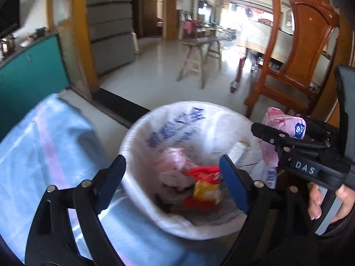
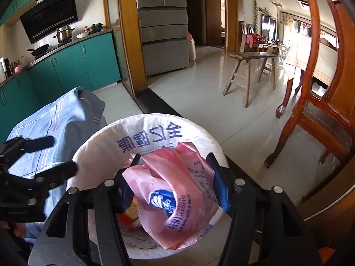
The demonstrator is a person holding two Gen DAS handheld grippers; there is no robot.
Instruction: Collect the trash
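Left wrist view: left gripper (image 1: 172, 173) spread wide apart with nothing between its fingers, hovering over a trash bin (image 1: 137, 133) lined with a white bag bearing blue print. Directly ahead and below, inside the bin, a red and yellow snack wrapper (image 1: 205, 188) beside crumpled pale pink trash. To the left of the gripper, a light blue cloth (image 1: 42, 155) with pink stripes, touching the bin's rim. To the right, the right gripper (image 1: 286, 130) seen from the side, clamped on a pink plastic wrapper (image 1: 279, 122) with a blue logo, at the bin's right edge. Beyond, a wooden chair (image 1: 297, 51) and a wooden stool (image 1: 199, 55) on the pale tiled floor.

Right wrist view: right gripper (image 2: 173, 177) closed on the pink plastic wrapper (image 2: 175, 195), crumpled and puffy, filling the space between both fingers, printed with a blue emblem and blue text. Just beneath and ahead, the trash bin (image 2: 99, 146), its white liner folded over the rim. To the left, the left gripper (image 2: 57, 155), fingers apart, above the light blue cloth (image 2: 66, 119). To the right, the wooden chair (image 2: 321, 102); farther ahead, the wooden stool (image 2: 250, 66).
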